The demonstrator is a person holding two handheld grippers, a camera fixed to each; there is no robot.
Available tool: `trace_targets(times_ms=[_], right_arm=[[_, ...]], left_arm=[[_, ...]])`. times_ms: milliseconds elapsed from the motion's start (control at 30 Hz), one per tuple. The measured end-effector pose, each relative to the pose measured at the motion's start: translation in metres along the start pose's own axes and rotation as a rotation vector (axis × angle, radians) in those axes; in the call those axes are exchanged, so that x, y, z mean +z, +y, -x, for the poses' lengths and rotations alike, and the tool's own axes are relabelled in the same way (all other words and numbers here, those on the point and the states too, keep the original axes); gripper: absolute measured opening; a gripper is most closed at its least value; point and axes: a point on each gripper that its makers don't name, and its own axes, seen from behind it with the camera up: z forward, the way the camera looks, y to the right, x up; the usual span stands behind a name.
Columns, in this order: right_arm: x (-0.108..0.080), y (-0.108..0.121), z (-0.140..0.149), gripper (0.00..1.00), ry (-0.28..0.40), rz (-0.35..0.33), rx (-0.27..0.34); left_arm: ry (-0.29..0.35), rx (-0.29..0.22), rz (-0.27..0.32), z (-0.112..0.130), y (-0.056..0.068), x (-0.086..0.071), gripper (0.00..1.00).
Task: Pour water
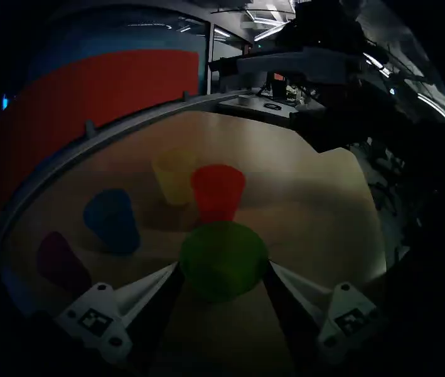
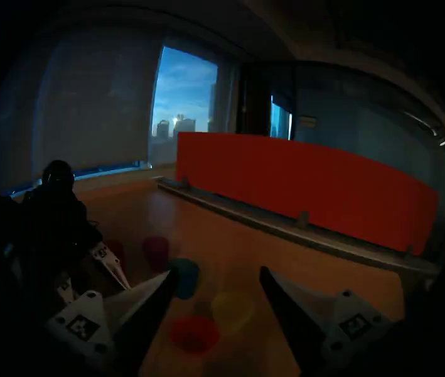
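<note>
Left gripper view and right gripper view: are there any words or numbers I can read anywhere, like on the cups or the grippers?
No words or numbers can be read.
Black-and-white square markers on the left gripper and right gripper: patterns, no letters.
Pale rectangular sign on the far wall: too blurred to read.
Translucent green plastic cup and red plastic cup: plain.

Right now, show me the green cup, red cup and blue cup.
green cup (image 1: 223, 261), left gripper view, middle of wall.
red cup (image 1: 218, 193), left gripper view, middle of wall.
blue cup (image 1: 112, 220), left gripper view, middle of wall.
</note>
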Motion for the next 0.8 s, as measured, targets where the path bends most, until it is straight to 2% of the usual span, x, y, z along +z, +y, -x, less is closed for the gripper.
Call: trace_targets(times_ms=[300,600,800], right_arm=[[-0.002,-0.001,-0.004,0.96,0.009,0.000,-0.001],[-0.003,-0.004,-0.010,0.96,0.020,-0.002,-0.005],[-0.004,-0.006,-0.013,0.96,0.025,-0.003,-0.009]], left_arm=[[0.074,-0.011,0.002,-0.018,0.002,-0.016,0.87],[0.150,0.007,-0.020,-0.042,0.001,-0.036,0.86],[0.219,-0.015,-0.017,-0.063,0.000,-0.052,0.86]])
